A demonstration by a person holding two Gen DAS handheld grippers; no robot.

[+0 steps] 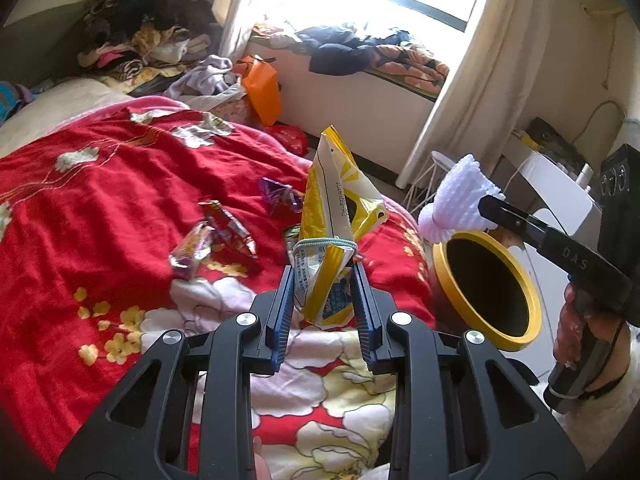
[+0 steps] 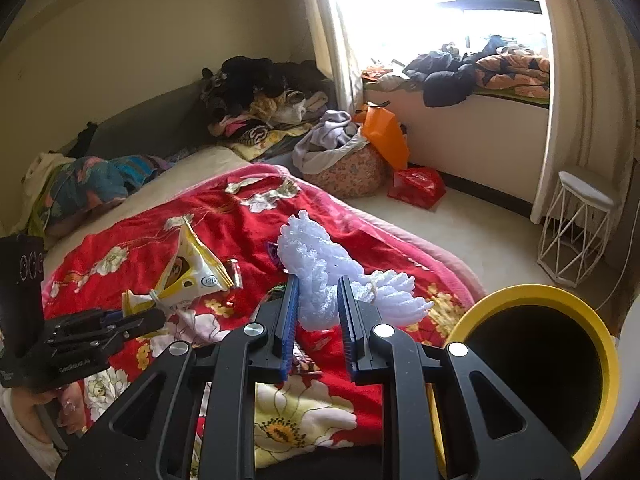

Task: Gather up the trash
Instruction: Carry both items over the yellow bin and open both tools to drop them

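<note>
My left gripper [image 1: 323,276] is shut on a yellow snack bag [image 1: 336,216] tied with a rubber band, held upright above the red blanket; the bag also shows in the right wrist view [image 2: 188,276]. My right gripper [image 2: 318,292] is shut on a piece of white foam netting [image 2: 320,276], which also shows in the left wrist view [image 1: 460,200], just above the rim of a yellow-rimmed black bin [image 1: 442,268], [image 2: 600,344]. Several small wrappers [image 1: 216,232] and a purple wrapper [image 1: 280,196] lie on the blanket.
The red flowered blanket [image 1: 100,208] covers the bed. Clothes are piled at the bed's far end [image 2: 256,96] and on the window sill [image 2: 480,68]. An orange bag [image 2: 384,136], a red bag [image 2: 418,186] and a white wire stool [image 2: 576,224] stand on the floor.
</note>
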